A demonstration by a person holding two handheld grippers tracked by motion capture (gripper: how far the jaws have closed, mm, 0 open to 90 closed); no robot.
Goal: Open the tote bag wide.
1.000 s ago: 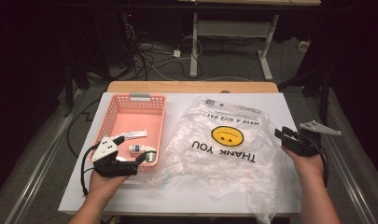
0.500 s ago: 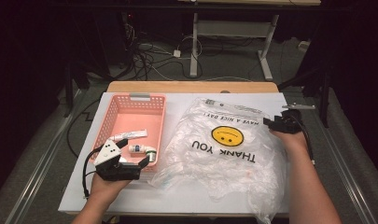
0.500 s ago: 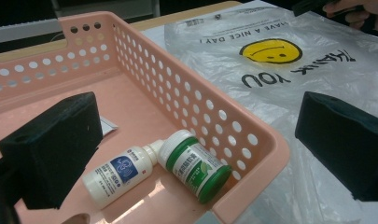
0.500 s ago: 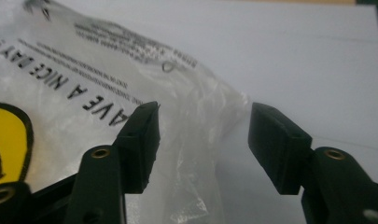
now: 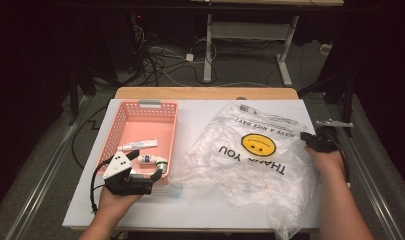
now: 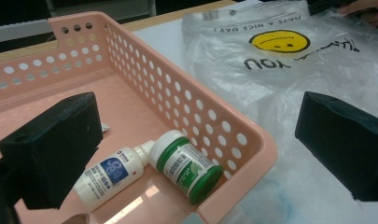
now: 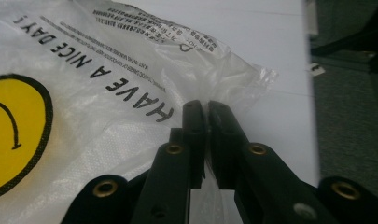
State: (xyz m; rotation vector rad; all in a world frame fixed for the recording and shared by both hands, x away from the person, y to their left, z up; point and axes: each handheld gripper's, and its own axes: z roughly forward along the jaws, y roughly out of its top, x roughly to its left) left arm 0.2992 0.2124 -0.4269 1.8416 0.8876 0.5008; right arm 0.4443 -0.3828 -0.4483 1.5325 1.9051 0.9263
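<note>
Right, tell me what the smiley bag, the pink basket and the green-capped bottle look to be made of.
Smiley bag: thin clear plastic film, glossy; it crinkles and shows the white table through it.
Pink basket: rigid moulded plastic with a smooth, slightly shiny finish and rows of punched round holes in its walls.
Green-capped bottle: probably white plastic, with a printed label and a ribbed green cap; glass can't be ruled out.

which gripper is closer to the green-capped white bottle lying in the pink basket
Left. The left gripper hangs open at the pink perforated basket's near corner, just above the green-capped white bottle. The right gripper is across the table, jaws just closed on the clear smiley-face plastic bag's edge.
</note>
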